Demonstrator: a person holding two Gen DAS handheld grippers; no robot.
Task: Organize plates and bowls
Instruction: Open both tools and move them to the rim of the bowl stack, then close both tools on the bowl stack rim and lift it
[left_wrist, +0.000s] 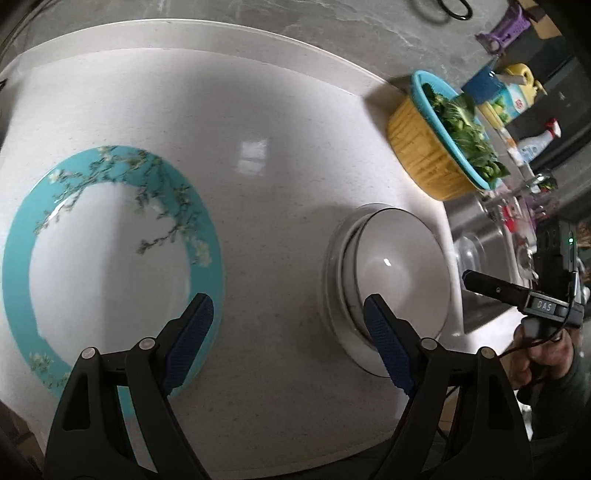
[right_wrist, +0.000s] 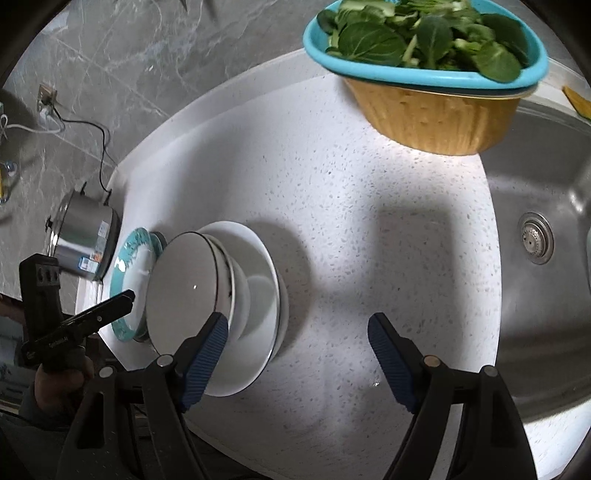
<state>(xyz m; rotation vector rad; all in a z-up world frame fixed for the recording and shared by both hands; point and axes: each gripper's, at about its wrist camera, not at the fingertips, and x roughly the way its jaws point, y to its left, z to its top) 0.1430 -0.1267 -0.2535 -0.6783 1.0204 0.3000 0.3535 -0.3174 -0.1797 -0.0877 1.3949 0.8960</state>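
Hovering spread-jawed above white speckled countertop (left_wrist: 280, 122): left gripper (left_wrist: 288, 325), right gripper (right_wrist: 297, 341).
Turquoise-rimmed floral plate (left_wrist: 110, 258) lies apart from stacked white bowls (left_wrist: 391, 280).

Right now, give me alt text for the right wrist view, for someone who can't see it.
An open hand-held gripper hovers over a white speckled counter, beside a stack of white bowls. A teal plate and steel pot sit beyond; a basket of greens stands by the sink.
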